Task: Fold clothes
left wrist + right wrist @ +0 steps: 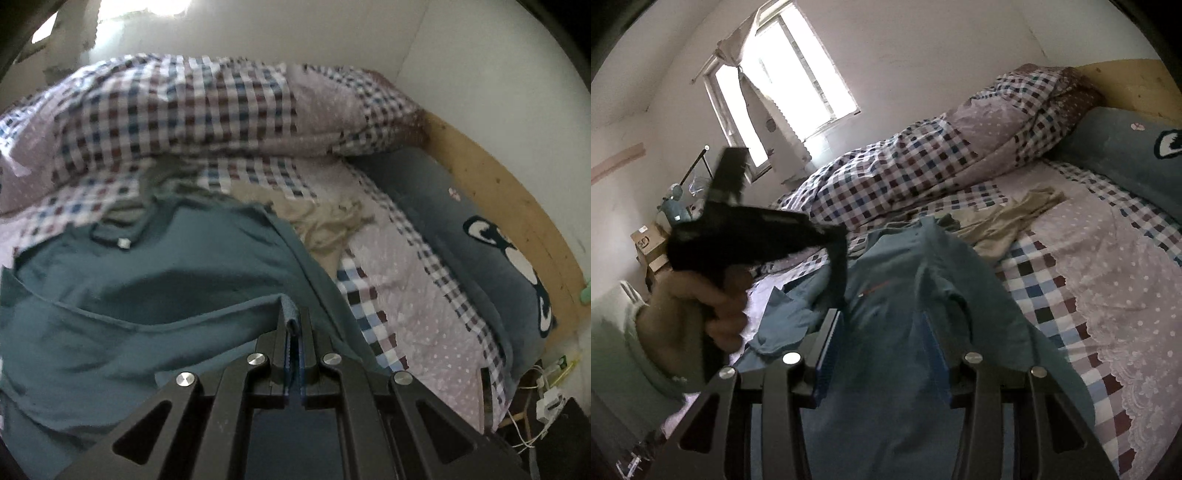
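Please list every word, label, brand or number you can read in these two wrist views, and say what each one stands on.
None can be read.
Small white tag at the collar of the teal cotton shirt: too blurred.
Dark mark on the brown cardboard box by the wall: too small.
Orange mark on the shirt's chest: a smear, unreadable.

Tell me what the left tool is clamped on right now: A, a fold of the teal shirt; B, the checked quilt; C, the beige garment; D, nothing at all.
A: in the left wrist view the left tool is shut on a fold of the teal shirt, while the beige garment lies apart, farther up the bed.
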Action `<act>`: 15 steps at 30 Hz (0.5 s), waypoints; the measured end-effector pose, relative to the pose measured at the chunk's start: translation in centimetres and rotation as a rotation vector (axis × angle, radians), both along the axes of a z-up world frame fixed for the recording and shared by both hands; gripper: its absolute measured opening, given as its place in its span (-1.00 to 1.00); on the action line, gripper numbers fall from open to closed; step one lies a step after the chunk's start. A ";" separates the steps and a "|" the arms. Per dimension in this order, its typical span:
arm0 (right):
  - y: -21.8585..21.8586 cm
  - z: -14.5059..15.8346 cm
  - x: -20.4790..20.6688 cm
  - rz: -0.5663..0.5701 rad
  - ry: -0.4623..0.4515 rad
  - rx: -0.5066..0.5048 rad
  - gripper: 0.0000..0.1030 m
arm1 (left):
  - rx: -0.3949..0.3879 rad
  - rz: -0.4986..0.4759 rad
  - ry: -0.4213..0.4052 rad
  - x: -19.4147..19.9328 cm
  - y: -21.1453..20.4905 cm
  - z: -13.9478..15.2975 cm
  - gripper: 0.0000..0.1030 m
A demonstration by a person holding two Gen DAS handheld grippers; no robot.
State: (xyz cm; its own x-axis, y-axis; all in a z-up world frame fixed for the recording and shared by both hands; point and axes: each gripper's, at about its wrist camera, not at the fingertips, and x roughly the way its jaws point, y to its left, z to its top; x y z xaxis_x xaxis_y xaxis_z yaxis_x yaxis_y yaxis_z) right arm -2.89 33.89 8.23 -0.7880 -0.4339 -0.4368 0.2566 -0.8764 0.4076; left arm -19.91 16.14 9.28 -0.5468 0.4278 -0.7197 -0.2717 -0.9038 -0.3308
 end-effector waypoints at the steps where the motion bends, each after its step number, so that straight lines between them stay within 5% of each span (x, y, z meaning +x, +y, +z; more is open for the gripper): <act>1: 0.2 -0.1 0.0 -0.002 -0.002 0.001 -0.06 | 0.003 -0.005 -0.022 -0.2 0.4 -0.5 -0.96; 6: 1.0 -0.7 0.0 -0.006 -0.013 0.020 -0.06 | 0.029 -0.055 -0.068 0.0 1.5 -1.6 -0.51; 11: 2.0 -1.2 0.0 -0.021 -0.028 0.002 -0.06 | 0.117 -0.053 -0.039 0.5 -0.3 -0.3 0.53; 15: 2.0 -1.2 0.0 -0.021 -0.030 -0.003 -0.06 | 0.171 -0.068 -0.042 0.5 -1.2 0.7 0.59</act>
State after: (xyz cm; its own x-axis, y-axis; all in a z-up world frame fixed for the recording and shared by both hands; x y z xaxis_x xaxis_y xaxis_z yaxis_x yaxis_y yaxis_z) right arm -2.90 35.87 7.03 -0.7835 -0.4188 -0.4590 0.2260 -0.8802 0.4174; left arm -19.41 14.96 9.98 -0.4833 0.5808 -0.6550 -0.3132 -0.8134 -0.4902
